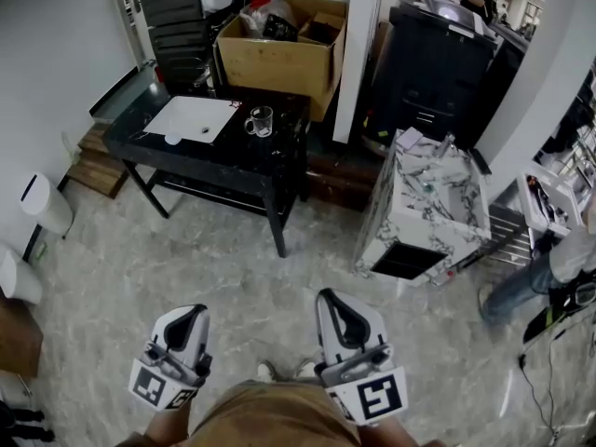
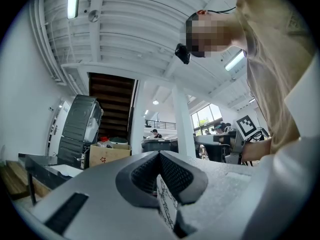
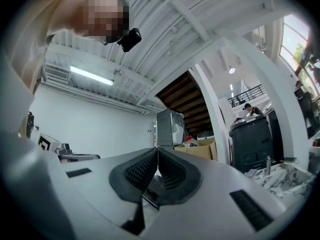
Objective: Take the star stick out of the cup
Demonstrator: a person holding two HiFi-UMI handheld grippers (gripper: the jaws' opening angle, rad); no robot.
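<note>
A clear glass cup [image 1: 259, 121] stands on the black table [image 1: 279, 156] far ahead, beside a white mat [image 1: 191, 118]. It is too small in the head view to show whether a star stick is in it. Both grippers hang low, close to my body and far from the table. My left gripper [image 1: 191, 317] points forward with its jaws together and nothing between them; in its own view the left gripper [image 2: 159, 154] looks up toward the ceiling. The right gripper [image 1: 337, 305] is also shut and empty, its tips [image 3: 157, 150] meeting.
A cardboard box [image 1: 284, 49] sits behind the table. A marbled cabinet [image 1: 428, 203] stands to the right, with a black cabinet [image 1: 438, 63] behind it. White bins [image 1: 45, 203] line the left wall by wooden steps [image 1: 98, 161]. A person [image 1: 559, 268] stands at far right.
</note>
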